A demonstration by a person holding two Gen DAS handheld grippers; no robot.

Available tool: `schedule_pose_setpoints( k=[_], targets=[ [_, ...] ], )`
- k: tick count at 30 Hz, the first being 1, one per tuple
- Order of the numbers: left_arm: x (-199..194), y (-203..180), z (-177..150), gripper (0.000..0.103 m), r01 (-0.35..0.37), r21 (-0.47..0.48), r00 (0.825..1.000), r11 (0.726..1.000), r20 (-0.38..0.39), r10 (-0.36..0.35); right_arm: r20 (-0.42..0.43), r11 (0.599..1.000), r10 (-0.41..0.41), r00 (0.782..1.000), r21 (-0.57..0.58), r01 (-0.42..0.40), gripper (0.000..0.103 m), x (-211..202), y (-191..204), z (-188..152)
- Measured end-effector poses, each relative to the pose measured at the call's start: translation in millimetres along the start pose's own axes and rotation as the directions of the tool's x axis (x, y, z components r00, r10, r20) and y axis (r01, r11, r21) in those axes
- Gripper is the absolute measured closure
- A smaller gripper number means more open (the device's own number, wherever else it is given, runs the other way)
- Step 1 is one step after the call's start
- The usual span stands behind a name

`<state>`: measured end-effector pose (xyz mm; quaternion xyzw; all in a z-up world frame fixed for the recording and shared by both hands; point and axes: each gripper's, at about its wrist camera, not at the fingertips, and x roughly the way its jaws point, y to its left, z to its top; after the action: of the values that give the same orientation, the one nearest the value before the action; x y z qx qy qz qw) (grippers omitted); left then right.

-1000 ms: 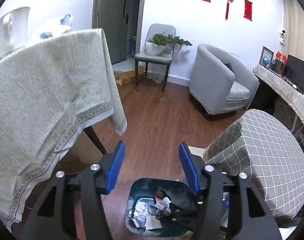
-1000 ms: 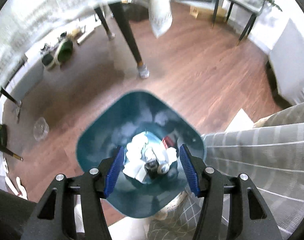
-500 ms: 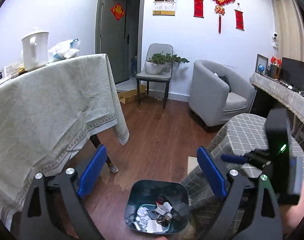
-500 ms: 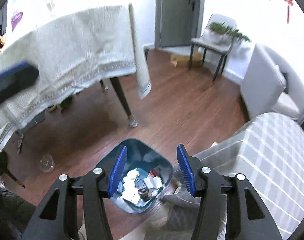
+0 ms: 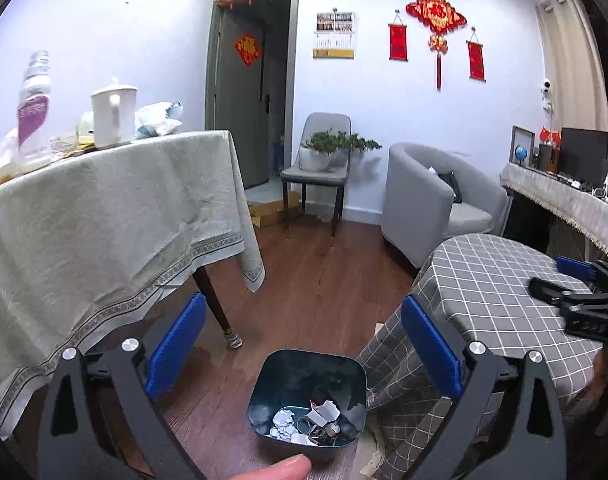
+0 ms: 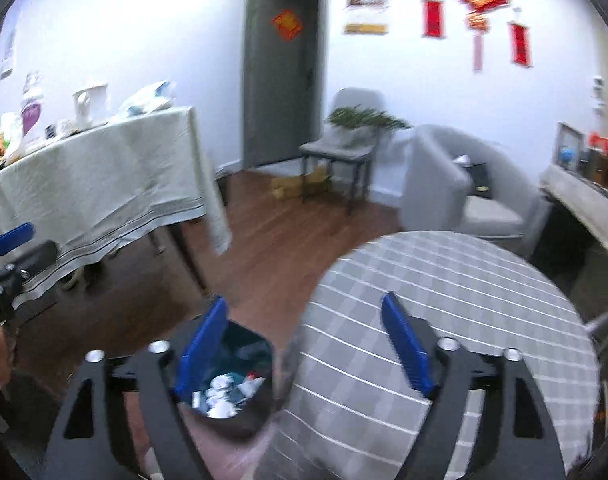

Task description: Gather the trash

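above the bin [image 5: 306, 396], both claws have opened wider, empty.

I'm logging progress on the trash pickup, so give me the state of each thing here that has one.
left gripper: open, jaws just widened, nothing between them
right gripper: open, jaws just widened, nothing held
trash bin: upright on the floor, no lid, paper scraps in the bottom
door: ajar
round checked table: top bare
kettle: upright, lid on
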<state>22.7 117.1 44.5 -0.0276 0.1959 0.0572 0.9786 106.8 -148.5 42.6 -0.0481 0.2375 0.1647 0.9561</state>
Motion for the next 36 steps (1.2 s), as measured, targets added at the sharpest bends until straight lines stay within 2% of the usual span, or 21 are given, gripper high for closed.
schedule_pose_setpoints(
  k=[4, 9, 13, 20, 36],
  targets=[
    [-22, -6, -8, 0.003, -0.021, 0.029, 1.000, 0.999, 0.014, 0.020, 0.024, 0.995, -0.078, 0.997, 0.067, 0.076, 0.004, -40, -30, -14],
    [-41, -20, -27, 0.003, -0.078, 0.128, 0.997, 0.989, 0.029, 0.075, 0.062, 0.986, -0.147, 0.987, 0.083, 0.141, 0.004, -79, -48, -37],
    [-54, -17, -42, 0.003, -0.091, 0.120, 0.996, 0.989, 0.016, 0.090, 0.098, 0.987, -0.121, 0.988, 0.122, 0.108, 0.004, -103, -54, -53],
    [-73, -8, -54, 0.003, -0.073, 0.059, 0.997, 0.996, 0.020, 0.072, 0.106, 0.988, -0.107, 0.989, 0.119, 0.094, 0.004, -123, -53, -74],
    [-75, -13, -65, 0.003, -0.042, 0.059, 0.999, 0.997, -0.023, 0.043, 0.103, 0.995, -0.073, 0.992, 0.075, 0.066, 0.004, -122, -42, -85]
  ],
)
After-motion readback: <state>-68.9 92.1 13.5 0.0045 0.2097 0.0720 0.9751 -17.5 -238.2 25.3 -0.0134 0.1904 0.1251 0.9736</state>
